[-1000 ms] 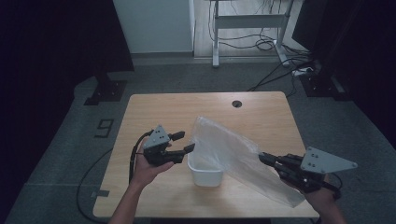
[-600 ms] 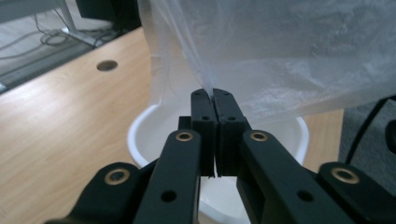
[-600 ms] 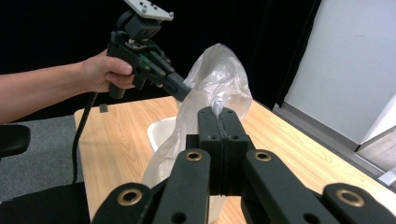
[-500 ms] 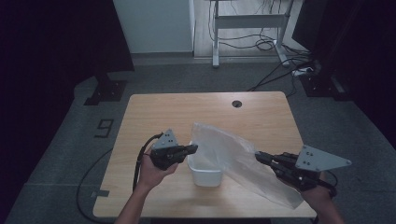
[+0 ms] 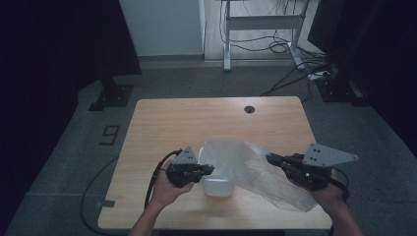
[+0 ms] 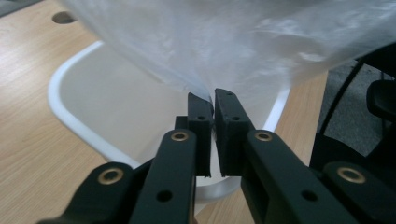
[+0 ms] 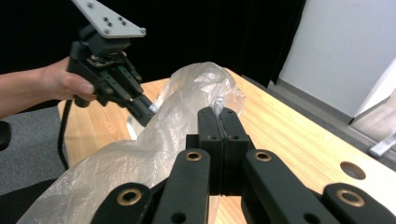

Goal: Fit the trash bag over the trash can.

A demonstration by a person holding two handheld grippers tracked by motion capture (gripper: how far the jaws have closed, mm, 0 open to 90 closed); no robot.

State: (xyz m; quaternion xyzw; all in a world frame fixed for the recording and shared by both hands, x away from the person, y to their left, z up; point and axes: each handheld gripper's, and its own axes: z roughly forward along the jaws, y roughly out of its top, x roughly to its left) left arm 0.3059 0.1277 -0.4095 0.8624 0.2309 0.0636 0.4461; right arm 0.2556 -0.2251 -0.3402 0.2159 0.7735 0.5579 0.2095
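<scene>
The rectangular table top of pale honey-coloured wood [image 5: 162,128] shows a fine straight grain and one dark round hole [image 5: 250,109] near its far edge. On it, near the front edge, the small white plastic tub [image 5: 217,187] is plain and unpatterned. Over the tub, the crinkled clear plastic bag [image 5: 251,167] looks milky grey-white. Both grippers are matt black with brass-coloured rivets and pale grey three-cornered plates.

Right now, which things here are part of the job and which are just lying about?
In use: plastic bag, white bin, left gripper and right gripper, both pinching the bag.
Lying about: desk frame, floor cables.
</scene>
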